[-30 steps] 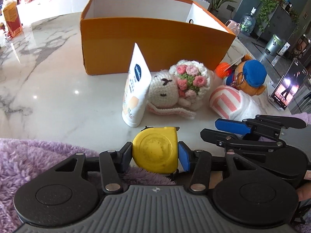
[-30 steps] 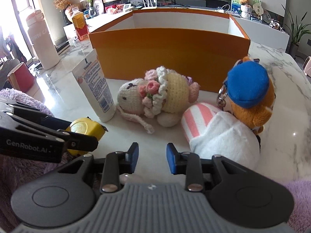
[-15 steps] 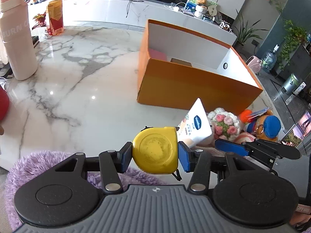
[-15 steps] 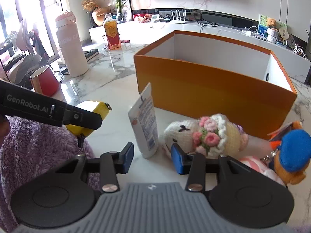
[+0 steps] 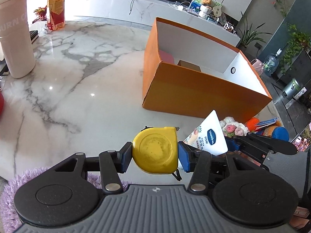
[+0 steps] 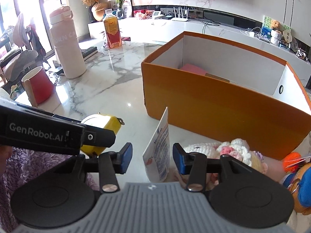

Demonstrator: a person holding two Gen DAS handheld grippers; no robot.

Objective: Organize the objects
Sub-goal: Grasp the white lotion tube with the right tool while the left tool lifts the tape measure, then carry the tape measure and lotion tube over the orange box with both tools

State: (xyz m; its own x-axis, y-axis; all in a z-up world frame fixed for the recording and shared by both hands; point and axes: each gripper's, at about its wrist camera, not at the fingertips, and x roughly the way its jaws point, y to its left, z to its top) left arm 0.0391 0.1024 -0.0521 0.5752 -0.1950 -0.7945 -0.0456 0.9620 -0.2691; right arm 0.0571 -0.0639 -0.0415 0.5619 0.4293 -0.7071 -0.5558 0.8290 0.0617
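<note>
My left gripper (image 5: pixel 155 158) is shut on a yellow tape measure (image 5: pixel 155 150), held above the marble table; the tape measure also shows in the right wrist view (image 6: pixel 101 125). My right gripper (image 6: pixel 152 158) is open, its fingers on either side of a white Vaseline tube (image 6: pixel 158 153) that stands upright; I cannot tell whether they touch it. The tube shows in the left wrist view (image 5: pixel 209 137) too. An open orange box (image 5: pixel 194 89) stands beyond, also in the right wrist view (image 6: pixel 223 104), with a pink item (image 6: pixel 192 69) inside.
A crocheted toy with pink flowers (image 6: pixel 229 149), an orange yarn ball (image 6: pixel 291 158) and a blue-capped plush (image 6: pixel 303 184) lie in front of the box. A white bottle (image 6: pixel 67 48), a red cup (image 6: pixel 38 85) and a juice bottle (image 6: pixel 112 31) stand at the left. A purple fluffy mat (image 5: pixel 25 176) lies near.
Both grippers have risen and pulled back; the box interior now shows. The left still holds the tape measure. The right gripper has opened wider and now straddles the tube.
</note>
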